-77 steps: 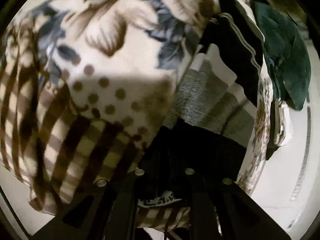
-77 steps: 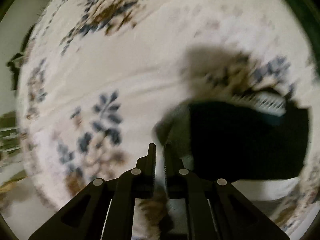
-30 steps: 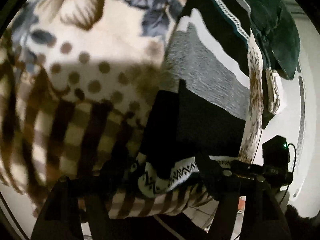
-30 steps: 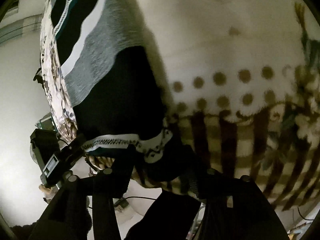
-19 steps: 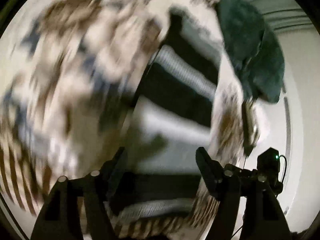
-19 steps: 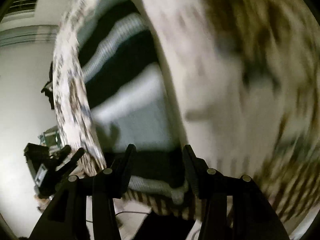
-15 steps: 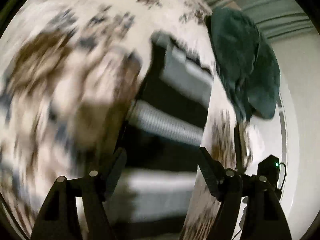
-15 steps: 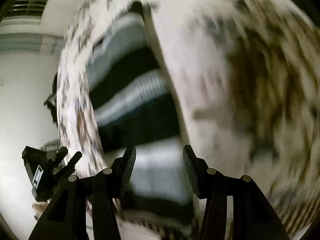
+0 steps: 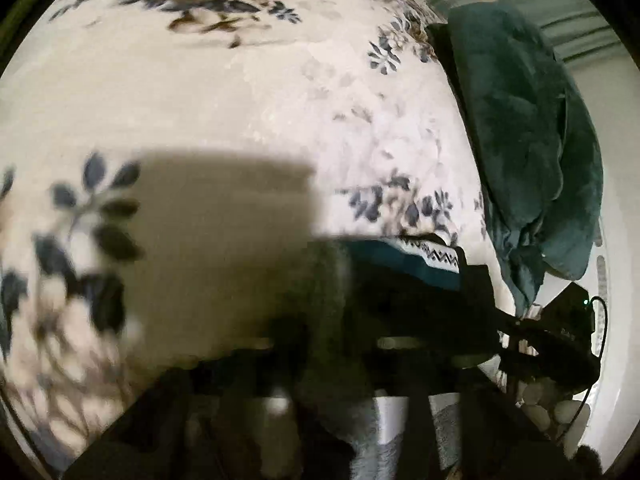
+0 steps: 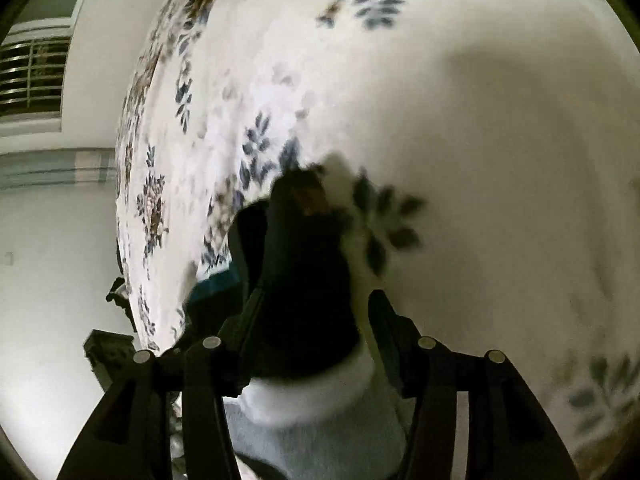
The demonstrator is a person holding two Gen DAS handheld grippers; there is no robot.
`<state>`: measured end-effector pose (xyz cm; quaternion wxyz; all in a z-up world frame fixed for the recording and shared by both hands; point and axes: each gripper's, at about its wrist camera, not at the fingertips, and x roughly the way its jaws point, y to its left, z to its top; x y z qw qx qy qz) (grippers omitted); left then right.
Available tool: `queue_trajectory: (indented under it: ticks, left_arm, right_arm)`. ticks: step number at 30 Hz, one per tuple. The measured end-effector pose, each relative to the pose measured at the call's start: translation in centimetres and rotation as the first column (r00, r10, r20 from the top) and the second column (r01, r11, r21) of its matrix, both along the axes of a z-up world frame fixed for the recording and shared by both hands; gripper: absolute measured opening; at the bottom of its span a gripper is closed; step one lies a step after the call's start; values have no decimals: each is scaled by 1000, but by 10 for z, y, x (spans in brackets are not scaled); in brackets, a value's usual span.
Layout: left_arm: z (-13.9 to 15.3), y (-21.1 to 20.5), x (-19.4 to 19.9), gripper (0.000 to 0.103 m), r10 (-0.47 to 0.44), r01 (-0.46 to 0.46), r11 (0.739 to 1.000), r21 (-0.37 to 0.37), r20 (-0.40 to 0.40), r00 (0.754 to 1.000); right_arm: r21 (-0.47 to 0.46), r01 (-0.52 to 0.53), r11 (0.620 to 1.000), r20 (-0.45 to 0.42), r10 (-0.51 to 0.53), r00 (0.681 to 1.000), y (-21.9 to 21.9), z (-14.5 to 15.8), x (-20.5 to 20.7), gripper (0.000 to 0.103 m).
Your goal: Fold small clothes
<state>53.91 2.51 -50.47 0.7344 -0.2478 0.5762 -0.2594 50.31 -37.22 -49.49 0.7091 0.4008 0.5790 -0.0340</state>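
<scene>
Left wrist view first: the cream floral blanket (image 9: 248, 92) fills nearly the whole picture, with a broad square shadow lying across its lower middle. The striped garment (image 9: 404, 276) shows here as a dark fold with a teal band and a white zigzag trim along its upper edge, lying on the blanket toward its right edge. The left gripper (image 9: 336, 360) is down low, blurred and buried in dark cloth and shadow, so I cannot tell whether its jaws stand apart or together. Only this view gives us the dark teal plush cloth (image 9: 532, 152) heaped along the blanket's right edge, and the right gripper's body just beyond the garment, near that same edge.

Over to the right wrist view, and it is much plainer: the right gripper (image 10: 308, 320) has its jaws spread wide, with the striped garment (image 10: 304, 280) bunched between them. Black cloth rises between the fingers (image 10: 384, 320), a white band then a grey band sit nearer the camera. Whether the fingers press it, I cannot tell. The blanket (image 10: 460, 128) curves behind, its left edge dropping off toward a pale wall (image 10: 48, 280) and a slatted window (image 10: 32, 76), which the left camera never catches.
</scene>
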Motion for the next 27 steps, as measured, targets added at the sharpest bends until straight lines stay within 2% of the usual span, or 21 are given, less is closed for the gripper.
queue_trajectory:
  ticks: [1, 2, 4, 7, 10, 13, 14, 15, 16, 17, 18, 20, 22, 24, 27]
  left_arm:
    - [2, -1, 0, 14, -6, 6, 1000, 6, 22, 1000]
    - [2, -2, 1, 14, -15, 14, 999, 31, 41, 999]
    - [-9, -5, 6, 14, -36, 33, 997, 68, 34, 999]
    - [-22, -5, 19, 15, -31, 30, 998, 59, 7, 1000]
    - [-14, -6, 22, 16, -43, 42, 997, 59, 12, 999]
    - [-1, -4, 16, 19, -58, 56, 996, 75, 21, 998]
    - [7, -1, 10, 21, -58, 56, 994, 98, 23, 998]
    - [11, 1, 6, 21, -55, 52, 993, 109, 26, 998]
    - [19, 7, -3, 26, -49, 45, 991, 123, 32, 998]
    - [24, 11, -11, 35, -42, 37, 989, 146, 30, 999]
    - [26, 15, -19, 65, -31, 26, 984, 175, 23, 999]
    - [28, 21, -38, 93, -3, -1, 969, 248, 18, 1000]
    - [26, 27, -59, 93, 17, -18, 958, 287, 7, 1000]
    - [23, 36, -86, 93, 39, -29, 955, 296, -28, 999]
    - [30, 48, -132, 93, 53, -39, 956, 292, -38, 998]
  right_arm:
    - [-25, -10, 1000, 23, 11, 1000, 2, -1, 3, 7]
    - [-59, -28, 998, 35, 30, 999, 2, 1, 8, 4]
    - [-115, -4, 993, 40, 9, 999, -7, -1, 12, 3]
    - [-136, 30, 990, -23, -34, 999, -21, -19, 13, 3]
    - [-146, 11, 989, -59, -19, 998, -15, -28, 21, 3]
    - [-111, -18, 994, -78, 9, 997, -13, -21, 25, 6]
    - [-92, -31, 995, -79, 24, 997, -14, -16, 21, 11]
    - [-73, -48, 996, -84, 42, 996, -14, -9, 16, 26]
    - [-62, -72, 995, -83, 67, 994, -12, 0, 12, 38]
    - [-71, -91, 993, -68, 86, 994, -10, 11, 3, 60]
    - [-87, -111, 990, -54, 107, 993, -8, 21, -6, 70]
    - [-113, -171, 979, -45, 167, 985, 2, 37, -28, 74]
    - [-132, -221, 966, -51, 216, 975, 15, 49, -52, 78]
    - [-128, -264, 956, -46, 260, 965, 27, 59, -84, 90]
    - [-113, -308, 945, -55, 303, 951, 40, 68, -139, 93]
